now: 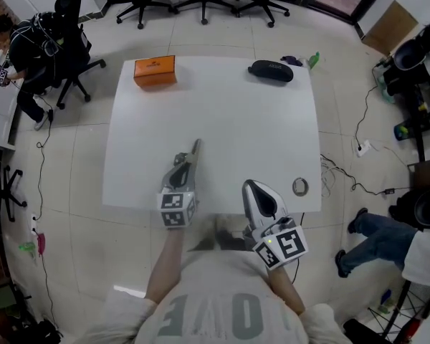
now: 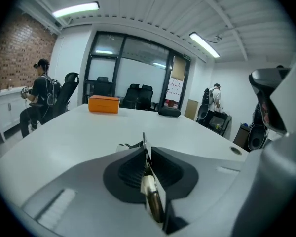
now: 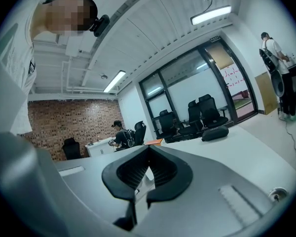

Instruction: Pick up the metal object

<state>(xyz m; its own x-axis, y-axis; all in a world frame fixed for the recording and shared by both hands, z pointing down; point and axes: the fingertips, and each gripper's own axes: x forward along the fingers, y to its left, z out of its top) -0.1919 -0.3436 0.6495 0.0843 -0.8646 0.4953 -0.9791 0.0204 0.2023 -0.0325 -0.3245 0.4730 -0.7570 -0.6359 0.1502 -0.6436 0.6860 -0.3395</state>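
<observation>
White office bench, metal object in the left tongs

Bench (image 1: 222,113) carries an orange box (image 1: 155,71) upper left and a black case (image 1: 270,70) upper right. At lower centre, the left tongs (image 1: 186,165) clamp the thin metal object (image 1: 196,147) edge-on; the right tongs (image 1: 254,190) are pressed together, empty. Raise it straight, squeezing firmly, lest the blade pivot.

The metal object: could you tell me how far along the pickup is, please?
Done: the left gripper is shut on the metal object. In hand: holding it over the table; whether it has cleared the surface is unclear. Left: perhaps lifting it clear. The right gripper is shut, empty.
</observation>
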